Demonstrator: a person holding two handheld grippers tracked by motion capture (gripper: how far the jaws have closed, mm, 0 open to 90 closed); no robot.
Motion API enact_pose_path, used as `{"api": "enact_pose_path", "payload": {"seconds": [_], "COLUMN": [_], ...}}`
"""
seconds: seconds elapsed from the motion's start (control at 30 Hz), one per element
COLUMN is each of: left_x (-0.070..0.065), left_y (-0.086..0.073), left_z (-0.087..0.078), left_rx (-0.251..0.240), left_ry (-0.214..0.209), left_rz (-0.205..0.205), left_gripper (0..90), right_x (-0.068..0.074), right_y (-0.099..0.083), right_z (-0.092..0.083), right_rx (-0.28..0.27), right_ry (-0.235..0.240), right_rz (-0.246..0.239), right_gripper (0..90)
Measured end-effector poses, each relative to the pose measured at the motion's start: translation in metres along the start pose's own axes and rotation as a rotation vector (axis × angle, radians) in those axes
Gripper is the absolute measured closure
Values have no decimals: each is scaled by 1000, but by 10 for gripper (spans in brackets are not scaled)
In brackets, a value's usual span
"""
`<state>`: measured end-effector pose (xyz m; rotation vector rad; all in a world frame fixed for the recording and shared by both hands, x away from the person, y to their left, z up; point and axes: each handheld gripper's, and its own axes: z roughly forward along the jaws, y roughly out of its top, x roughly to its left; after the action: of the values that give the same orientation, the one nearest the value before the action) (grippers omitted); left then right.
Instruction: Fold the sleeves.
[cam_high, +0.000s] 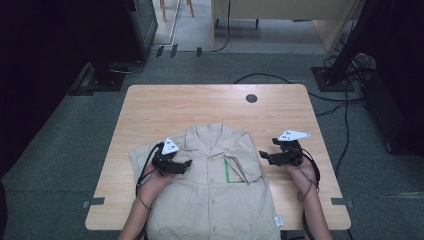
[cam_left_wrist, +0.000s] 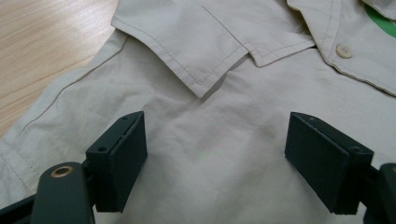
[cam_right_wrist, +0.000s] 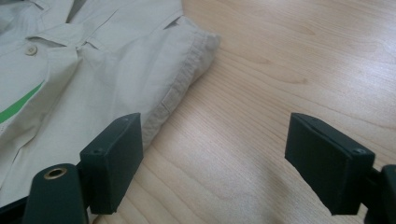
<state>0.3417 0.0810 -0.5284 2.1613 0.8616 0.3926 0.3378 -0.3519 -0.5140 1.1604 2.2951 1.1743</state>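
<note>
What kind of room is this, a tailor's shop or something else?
Probably a lab or recording studio, not a shop: a lone wooden table bearing one shirt, cables trailing over grey carpet, and black stands at the sides.

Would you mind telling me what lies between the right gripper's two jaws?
Bare wooden table lies between the open jaws of the right gripper in the right gripper view; the beige shirt has its folded edge beside the left jaw.
</note>
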Motion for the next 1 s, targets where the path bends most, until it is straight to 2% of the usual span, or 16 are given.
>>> {"api": "enact_pose_path", "payload": {"seconds": [1.0], "left_x": [-1], "left_y": [0], "left_z": [0], "left_rx": [1], "left_ry": [0], "left_rz": [-1], "left_gripper": [211], "right_x": [-18], "right_y": [-15], "right_z": [-6], "right_rx": [46], "right_ry": [-51], "right_rz": [-1], "right_gripper": [188]}}
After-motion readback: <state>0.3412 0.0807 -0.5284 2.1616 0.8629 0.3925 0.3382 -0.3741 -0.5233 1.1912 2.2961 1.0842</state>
